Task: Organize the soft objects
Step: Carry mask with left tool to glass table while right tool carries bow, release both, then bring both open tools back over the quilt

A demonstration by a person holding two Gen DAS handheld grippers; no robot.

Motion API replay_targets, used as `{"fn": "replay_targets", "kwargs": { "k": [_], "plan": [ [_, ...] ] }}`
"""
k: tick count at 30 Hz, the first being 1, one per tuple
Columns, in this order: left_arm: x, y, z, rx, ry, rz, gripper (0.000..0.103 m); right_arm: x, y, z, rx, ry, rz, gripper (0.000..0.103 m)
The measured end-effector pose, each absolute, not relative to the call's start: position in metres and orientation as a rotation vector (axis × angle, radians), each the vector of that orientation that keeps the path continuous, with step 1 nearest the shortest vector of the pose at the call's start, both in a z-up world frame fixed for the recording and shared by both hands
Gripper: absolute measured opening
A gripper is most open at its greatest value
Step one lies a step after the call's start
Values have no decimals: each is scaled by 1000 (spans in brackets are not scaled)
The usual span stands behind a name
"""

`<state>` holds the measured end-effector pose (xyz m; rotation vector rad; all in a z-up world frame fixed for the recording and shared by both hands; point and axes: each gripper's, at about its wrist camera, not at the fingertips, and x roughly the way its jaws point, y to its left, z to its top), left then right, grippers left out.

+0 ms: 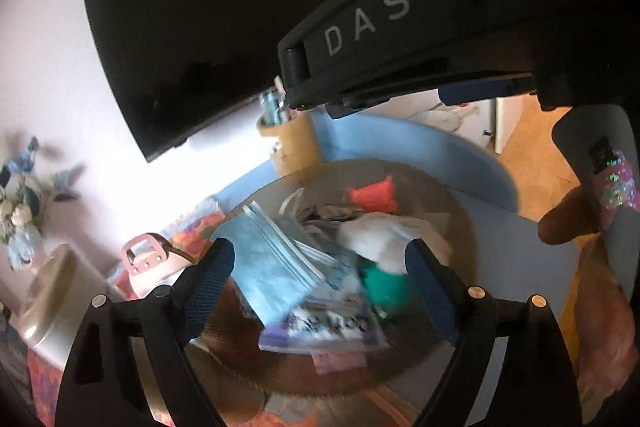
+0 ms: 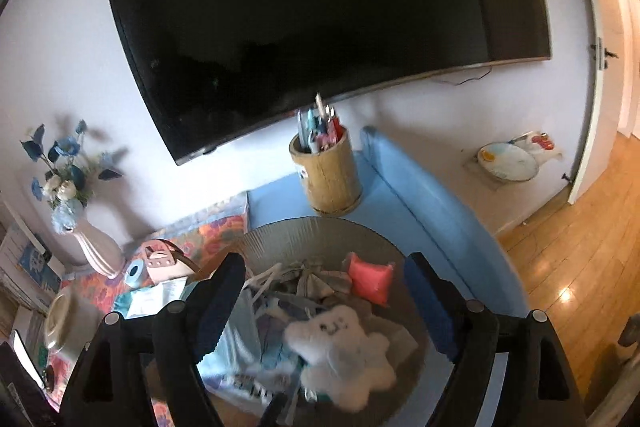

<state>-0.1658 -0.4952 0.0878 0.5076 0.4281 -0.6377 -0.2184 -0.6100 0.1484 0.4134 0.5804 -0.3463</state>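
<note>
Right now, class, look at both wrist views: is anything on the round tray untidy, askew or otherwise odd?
Yes. The round tray holds a jumbled heap: a white cloud-shaped plush toy lies tilted on top, blue face masks splay at an angle, and a coral pouch sits crooked behind. Nothing looks spilled or damaged.

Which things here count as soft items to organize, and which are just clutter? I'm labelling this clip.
Job: white plush, coral pillow, blue cloths, round basket.
Lying about: pen holder, flower vase, TV, pink purse.
</note>
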Motion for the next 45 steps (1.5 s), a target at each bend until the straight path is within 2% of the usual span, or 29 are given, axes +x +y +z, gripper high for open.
{"fn": "replay_targets", "kwargs": {
  "k": [2,5,10,12,17,20,26,29,32,35,37,45],
  "plan": [
    [-182,-488,92,514,406,-667,86,-239,-602,157,405,554,-360,81],
    [-207,-476,101,503,407,-736,86,-271,-592,166,421,501,-370,91],
    [-233,-428,116,461,439,-838,86,-319,-571,170,479,431,-330,93],
    [-234,-398,117,447,481,-858,86,-336,-557,158,501,416,-283,103],
    [-212,-301,108,343,581,-827,86,-360,-515,92,619,394,-100,103],
    [-197,-255,108,344,579,-723,86,-355,-488,81,635,381,23,103],
    [-150,-172,132,396,477,-469,87,-300,-398,112,423,452,167,103],
    [-116,-138,136,353,468,-364,103,-255,-345,109,384,527,212,103],
    [-74,-115,104,338,497,-255,102,-198,-284,90,329,686,170,103],
    [-35,-98,68,266,628,-255,102,-140,-214,72,24,847,-8,103],
    [-22,-87,61,215,669,-249,102,-115,-193,66,-80,879,-58,103],
    [13,-47,18,-9,757,-164,101,-43,-197,40,37,876,-120,103]
  ]
}}
